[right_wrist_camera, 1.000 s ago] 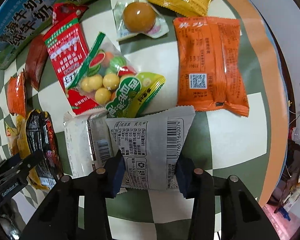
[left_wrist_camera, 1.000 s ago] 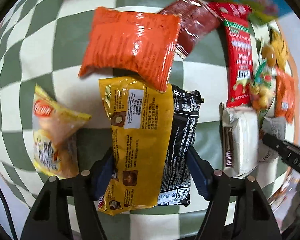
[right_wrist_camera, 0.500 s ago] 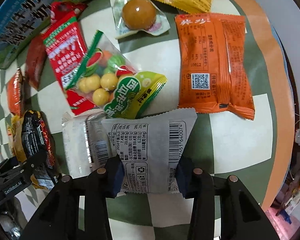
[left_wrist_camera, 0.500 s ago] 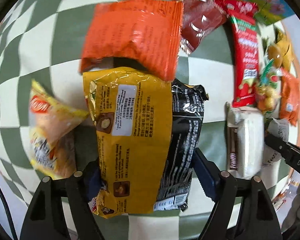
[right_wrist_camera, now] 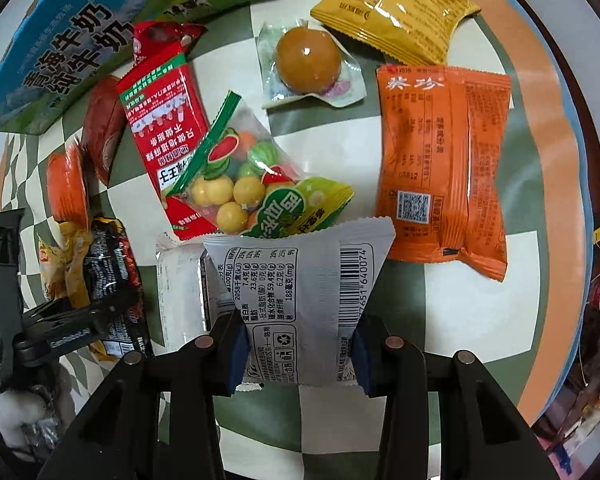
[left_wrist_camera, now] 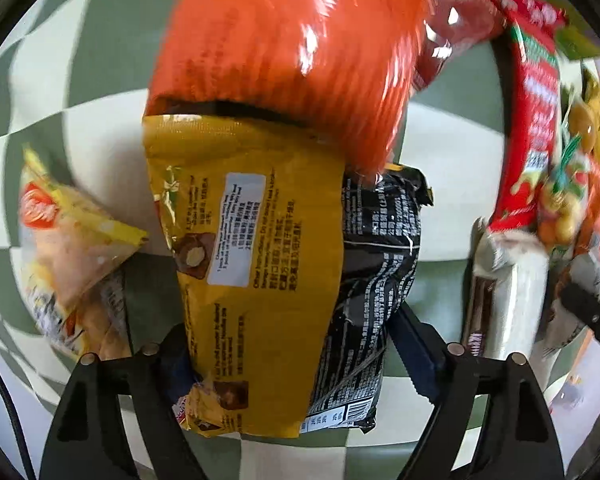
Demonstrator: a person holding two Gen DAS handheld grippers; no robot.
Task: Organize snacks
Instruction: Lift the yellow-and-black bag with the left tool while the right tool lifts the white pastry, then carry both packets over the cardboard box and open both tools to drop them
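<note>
In the left wrist view a yellow packet [left_wrist_camera: 252, 240] lies partly over a black packet [left_wrist_camera: 372, 272], both between the fingers of my left gripper [left_wrist_camera: 286, 326]. Its jaws are opening, and the right pad stands just off the black packet. A blurred orange bag [left_wrist_camera: 292, 48] overlaps their far ends. My right gripper [right_wrist_camera: 300, 328] is shut on a grey packet [right_wrist_camera: 300, 280] with a barcode, held just above a white packet [right_wrist_camera: 180, 280]. The left gripper [right_wrist_camera: 60, 320] shows at the left of the right wrist view.
On the green-and-white checked cloth [right_wrist_camera: 460, 320] lie a fruit-candy bag [right_wrist_camera: 252, 184], a red packet [right_wrist_camera: 160, 120], an orange packet [right_wrist_camera: 444, 168], a yellow pouch [right_wrist_camera: 396, 4] and a wrapped brown ball [right_wrist_camera: 308, 60]. A blue-green milk box [right_wrist_camera: 80, 32] lies at the far left. A small yellow snack [left_wrist_camera: 68, 248] lies left of the left gripper.
My left gripper has sunk toward the table and slid nearer the orange bag, and its jaws have widened around the yellow and black packets. The right gripper has risen slightly with the grey packet.
</note>
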